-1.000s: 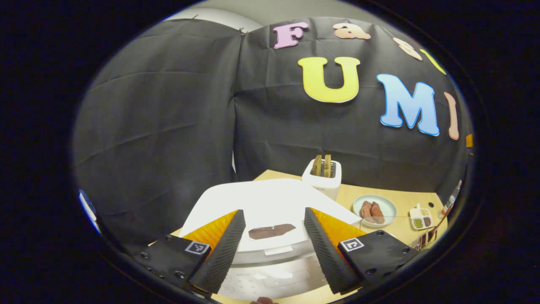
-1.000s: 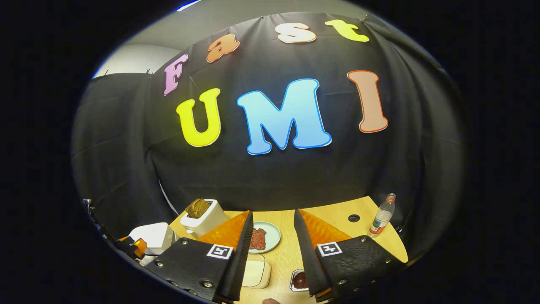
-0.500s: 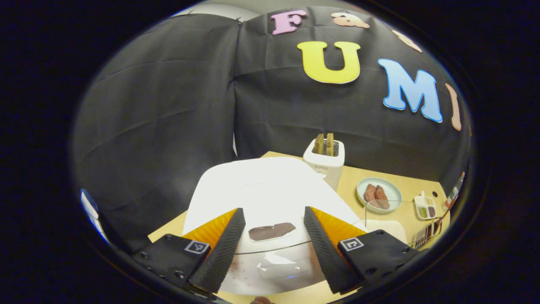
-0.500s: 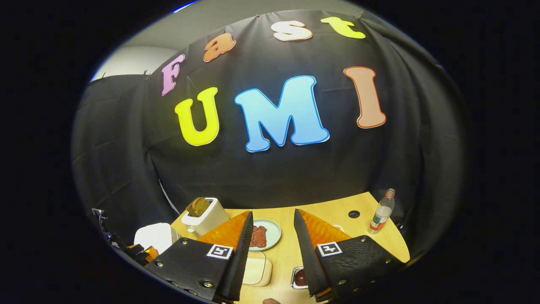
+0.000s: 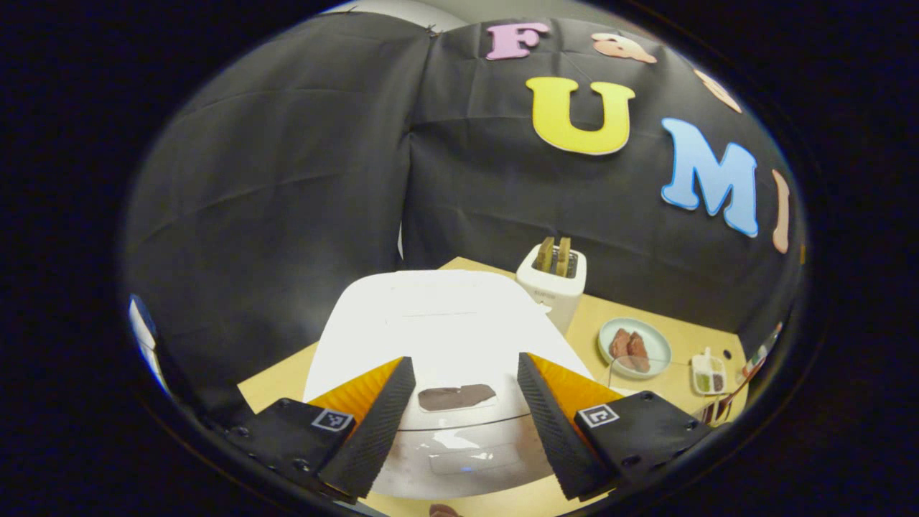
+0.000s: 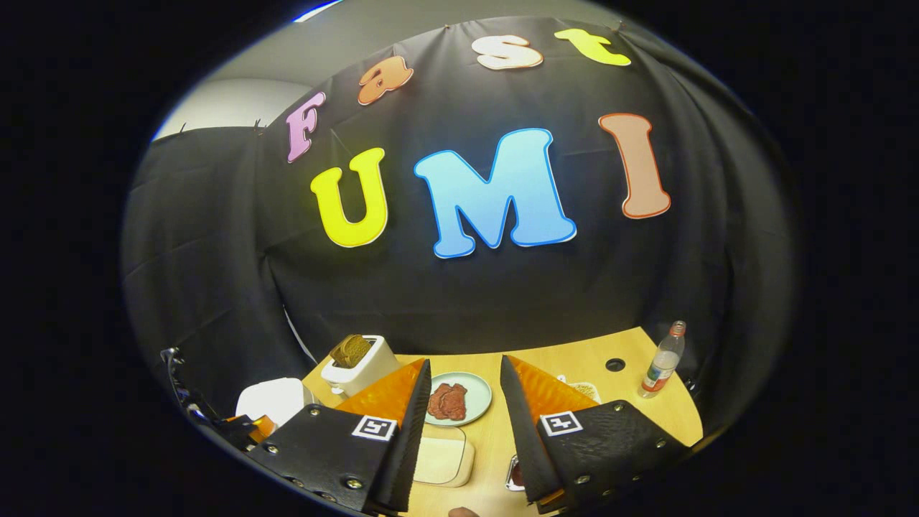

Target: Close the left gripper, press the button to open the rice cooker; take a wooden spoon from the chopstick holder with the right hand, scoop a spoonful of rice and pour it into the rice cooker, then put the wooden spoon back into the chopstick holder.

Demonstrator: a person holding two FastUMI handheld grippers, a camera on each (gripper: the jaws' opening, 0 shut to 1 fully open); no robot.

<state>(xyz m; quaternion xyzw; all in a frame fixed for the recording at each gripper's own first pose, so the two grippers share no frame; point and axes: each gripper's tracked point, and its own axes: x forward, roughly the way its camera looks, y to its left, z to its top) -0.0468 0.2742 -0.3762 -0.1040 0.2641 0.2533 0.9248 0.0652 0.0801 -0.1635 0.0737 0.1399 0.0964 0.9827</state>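
— Left gripper view first: what is seen at the bottom of the frame?
— The left gripper is seen with its fingers held wide apart, nothing clamped between them. The white rice cooker is framed in the gap at lower centre, its lid down, with a dark panel on its front edge.

— And what is placed around it?
— A white toaster with two slices of bread is found just right of centre, behind the cooker. A pale plate carrying reddish meat is set at lower right on the wooden table, with a small divided dish farther right.

— How is the right gripper view described?
— The right gripper is shown at the bottom, fingers apart and empty. The plate lies between them, a cream lidded box below it. The toaster and cooker are seen at lower left, a bottle at lower right. Neither the wooden spoon nor the chopstick holder can be told for certain.
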